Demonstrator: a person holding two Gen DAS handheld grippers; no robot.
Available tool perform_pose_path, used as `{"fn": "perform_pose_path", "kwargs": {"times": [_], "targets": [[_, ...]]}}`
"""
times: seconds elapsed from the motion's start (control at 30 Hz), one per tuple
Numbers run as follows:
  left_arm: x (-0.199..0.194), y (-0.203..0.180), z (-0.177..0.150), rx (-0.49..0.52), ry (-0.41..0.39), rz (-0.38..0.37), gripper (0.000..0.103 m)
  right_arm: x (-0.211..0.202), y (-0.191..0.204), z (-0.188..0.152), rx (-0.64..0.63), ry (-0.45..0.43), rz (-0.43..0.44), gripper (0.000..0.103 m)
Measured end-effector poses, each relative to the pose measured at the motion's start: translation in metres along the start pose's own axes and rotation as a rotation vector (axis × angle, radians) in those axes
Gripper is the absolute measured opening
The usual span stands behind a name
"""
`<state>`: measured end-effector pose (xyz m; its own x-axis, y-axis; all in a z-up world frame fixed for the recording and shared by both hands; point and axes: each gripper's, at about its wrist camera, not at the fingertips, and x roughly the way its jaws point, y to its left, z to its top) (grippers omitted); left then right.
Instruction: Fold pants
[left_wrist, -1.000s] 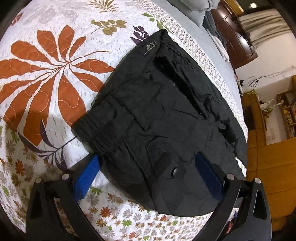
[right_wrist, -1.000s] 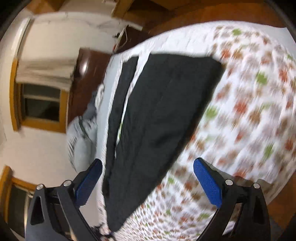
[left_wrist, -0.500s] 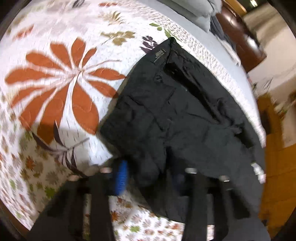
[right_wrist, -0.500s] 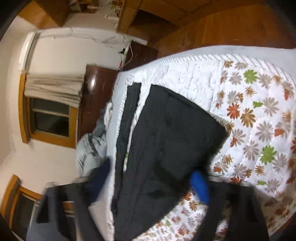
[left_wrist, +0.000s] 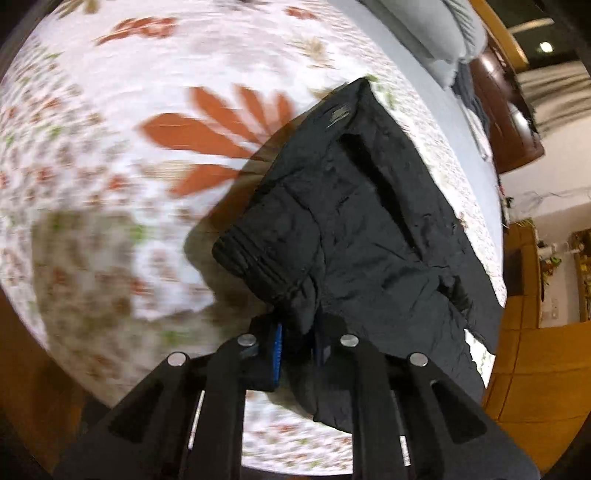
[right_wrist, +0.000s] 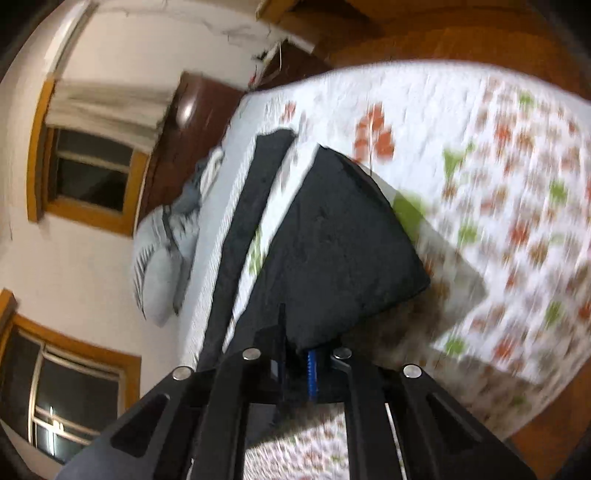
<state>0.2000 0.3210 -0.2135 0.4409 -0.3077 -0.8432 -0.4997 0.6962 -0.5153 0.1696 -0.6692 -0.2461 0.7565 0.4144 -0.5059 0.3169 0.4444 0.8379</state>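
Both tongs, left (left_wrist: 298, 341) and right (right_wrist: 298, 363), have closed onto the black pants (left_wrist: 369, 229); only the right view shows 2 windows (right_wrist: 85, 166).

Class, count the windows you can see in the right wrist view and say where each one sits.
2. One window sits upper left under a rolled blind; the other window sits lower left beside the right gripper's frame. Others may lie out of view.

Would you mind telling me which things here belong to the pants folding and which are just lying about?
Part of the job:
- black pants
- left tongs, shut on the pants' waist end
- right tongs, shut on the pants' other end
- floral bedspread, the surface under the pants

Just lying about:
- grey pillows
- dark wooden headboard
- window
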Motion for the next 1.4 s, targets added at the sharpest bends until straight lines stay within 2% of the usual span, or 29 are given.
{"fn": "perform_pose_path", "kwargs": {"times": [0.07, 0.17, 0.27, 0.3, 0.33, 0.37, 0.4, 0.43, 0.57, 0.6, 0.67, 0.73, 0.9, 1.0, 1.1, 1.27, 1.4], "targets": [[0.000, 0.022, 0.004, -0.036, -0.002, 0.015, 0.013, 0.017, -0.002, -0.011, -0.012, 0.042, -0.037, 0.008], [0.007, 0.037, 0.007, -0.068, 0.001, -0.002, 0.018, 0.035, -0.011, -0.018, -0.008, 0.066, -0.101, 0.008], [0.006, 0.024, 0.004, 0.009, -0.006, 0.016, 0.029, 0.038, -0.009, -0.016, -0.007, 0.087, -0.112, 0.012], [0.004, 0.021, 0.004, 0.029, -0.002, 0.004, 0.047, 0.037, -0.005, -0.014, -0.009, 0.100, -0.114, 0.019], [-0.002, 0.017, 0.003, 0.051, 0.001, -0.017, 0.073, 0.034, 0.002, -0.010, -0.015, 0.118, -0.113, 0.034], [-0.012, 0.016, 0.001, 0.069, -0.023, 0.001, 0.084, 0.027, 0.010, -0.006, -0.034, 0.115, -0.131, 0.043], [-0.025, 0.015, -0.001, 0.095, -0.067, 0.048, 0.090, 0.014, 0.017, -0.002, -0.060, 0.092, -0.169, 0.058], [-0.035, 0.015, -0.002, 0.125, -0.090, 0.074, 0.090, 0.001, 0.022, 0.003, -0.084, 0.063, -0.211, 0.066], [-0.069, 0.002, 0.024, 0.207, -0.150, 0.076, 0.093, -0.045, 0.039, 0.019, -0.153, -0.037, -0.334, 0.068], [-0.071, -0.004, 0.033, 0.226, -0.159, 0.071, 0.095, -0.049, 0.053, 0.026, -0.184, -0.059, -0.347, 0.068], [-0.070, -0.027, 0.065, 0.290, -0.183, 0.055, 0.097, -0.044, 0.072, 0.037, -0.210, -0.054, -0.324, 0.076], [-0.054, -0.051, 0.096, 0.336, -0.155, 0.009, 0.099, -0.027, 0.091, 0.043, -0.231, -0.031, -0.281, 0.086], [0.021, -0.096, 0.181, 0.378, -0.008, -0.093, 0.099, 0.056, 0.131, 0.054, -0.253, 0.083, -0.190, 0.087], [0.061, -0.107, 0.222, 0.367, 0.035, -0.091, 0.099, 0.125, 0.153, 0.061, -0.275, 0.153, -0.211, 0.087], [0.093, -0.107, 0.253, 0.355, 0.071, -0.070, 0.099, 0.172, 0.166, 0.064, -0.297, 0.210, -0.208, 0.087], [0.131, -0.103, 0.280, 0.384, 0.142, -0.045, 0.099, 0.232, 0.193, 0.084, -0.357, 0.288, -0.175, 0.088], [0.152, -0.105, 0.288, 0.428, 0.182, -0.047, 0.098, 0.255, 0.199, 0.111, -0.380, 0.332, -0.149, 0.090]]}}
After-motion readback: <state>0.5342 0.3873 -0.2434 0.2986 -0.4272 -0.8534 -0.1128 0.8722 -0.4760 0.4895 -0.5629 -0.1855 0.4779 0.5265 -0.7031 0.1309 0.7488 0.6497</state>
